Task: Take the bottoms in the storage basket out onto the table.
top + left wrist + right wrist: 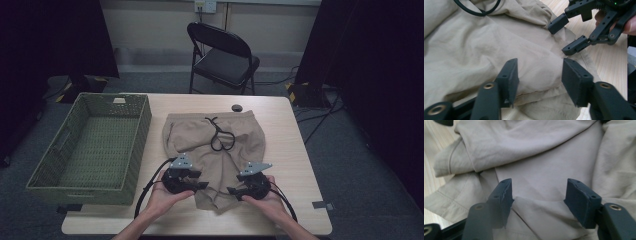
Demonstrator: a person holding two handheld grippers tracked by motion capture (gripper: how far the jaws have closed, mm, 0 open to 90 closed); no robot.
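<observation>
High view showed the tan shorts (215, 150) lying folded mid-table (300, 165), bare wood to their right and near side, a green basket (90, 145) just left. Both the left gripper (200, 185) and right gripper (234, 190) stood spread over the wrinkled near hem.

Both grippers (202, 184) (233, 190) low, jaws apart

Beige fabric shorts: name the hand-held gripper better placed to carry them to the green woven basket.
Left. The left hand-held gripper sits at the beige fabric shorts' hem on the side nearer the green woven basket; the right hand-held gripper is farther away. Both are open.
</observation>
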